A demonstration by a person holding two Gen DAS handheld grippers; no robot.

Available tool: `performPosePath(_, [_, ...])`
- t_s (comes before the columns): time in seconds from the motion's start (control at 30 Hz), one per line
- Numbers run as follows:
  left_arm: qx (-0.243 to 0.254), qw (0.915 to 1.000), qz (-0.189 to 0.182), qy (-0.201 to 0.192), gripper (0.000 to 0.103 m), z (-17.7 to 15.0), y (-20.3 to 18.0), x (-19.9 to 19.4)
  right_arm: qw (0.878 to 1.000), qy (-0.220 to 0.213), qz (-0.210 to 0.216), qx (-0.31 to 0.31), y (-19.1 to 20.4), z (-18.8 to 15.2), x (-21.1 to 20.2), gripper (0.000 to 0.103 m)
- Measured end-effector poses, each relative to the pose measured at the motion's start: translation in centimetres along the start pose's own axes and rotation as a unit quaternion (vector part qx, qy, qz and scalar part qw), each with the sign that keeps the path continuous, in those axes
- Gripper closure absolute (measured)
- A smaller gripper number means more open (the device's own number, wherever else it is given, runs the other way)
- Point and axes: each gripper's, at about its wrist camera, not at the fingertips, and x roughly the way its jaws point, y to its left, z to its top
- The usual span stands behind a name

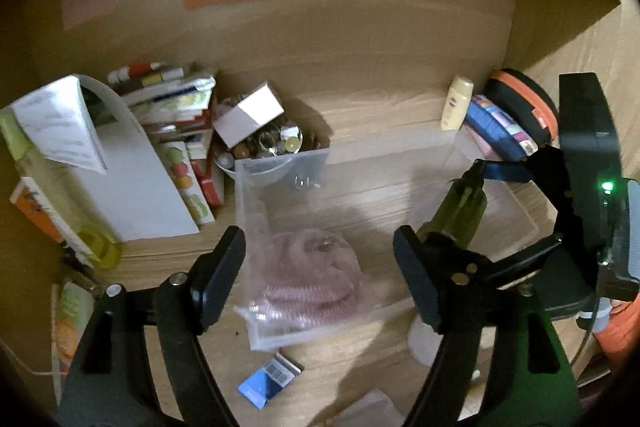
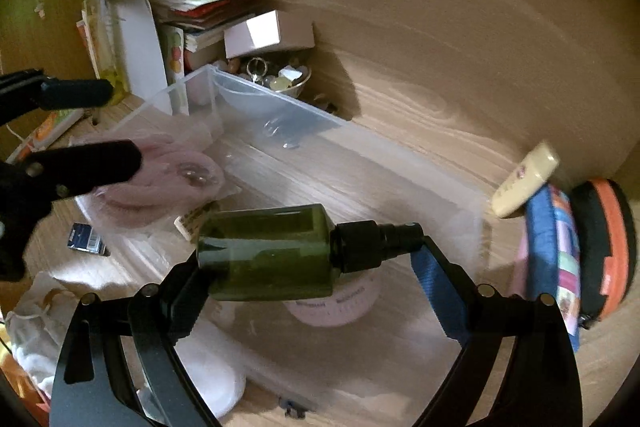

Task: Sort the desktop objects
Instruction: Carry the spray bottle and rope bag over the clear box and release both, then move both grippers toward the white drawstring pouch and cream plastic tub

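A clear plastic bin (image 1: pixel 280 157) stands on the wooden desk with a pink coiled item in a clear bag (image 1: pixel 312 275) lying in its near left corner. My left gripper (image 1: pixel 319 255) hangs open just above that bag, with nothing pressed between its pads. From the right wrist view its black fingers (image 2: pixel 88 163) reach in over the pink bag (image 2: pixel 180 175). My right gripper (image 2: pixel 306 263) is shut on a dark green spray bottle (image 2: pixel 268 251), gripped end to end and lying sideways over the bin (image 2: pixel 280 103). The bottle (image 1: pixel 460 203) also shows at the right of the left wrist view.
Left of the bin are a white file holder (image 1: pixel 132 179), stacked books (image 1: pixel 176 107) and a bowl of small items (image 1: pixel 280 143) with a white box (image 1: pixel 248 115) on it. A cream bottle (image 1: pixel 456 103), blue pouch (image 1: pixel 496 123) and orange-black case (image 1: pixel 524 99) stand at the right. A blue packet (image 1: pixel 268 379) lies in front.
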Motion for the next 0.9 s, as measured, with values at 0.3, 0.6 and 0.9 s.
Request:
performPosePath(0.3, [0.003, 0.9992, 0.018, -0.035, 0.012, -1.1, -0.5, -4.9, 0.997, -0.025, -0.06, 0.028, -1.1, -1.0, -3.2, 0.007])
performPosePath(0.6, [-0.004, 0.9982, 0.034, -0.049, 0.008, -3.5, -0.3, -9.0, 0.995, -0.06, -0.064, 0.039, -1.0, -2.8, -8.4, 0.004])
performPosePath(0.9, [-0.009, 0.9982, 0.054, -0.022, 0.008, -7.3, 0.0, -10.6, 0.997, -0.074, -0.022, 0.013, 1.8, -6.4, -11.6, 0.003])
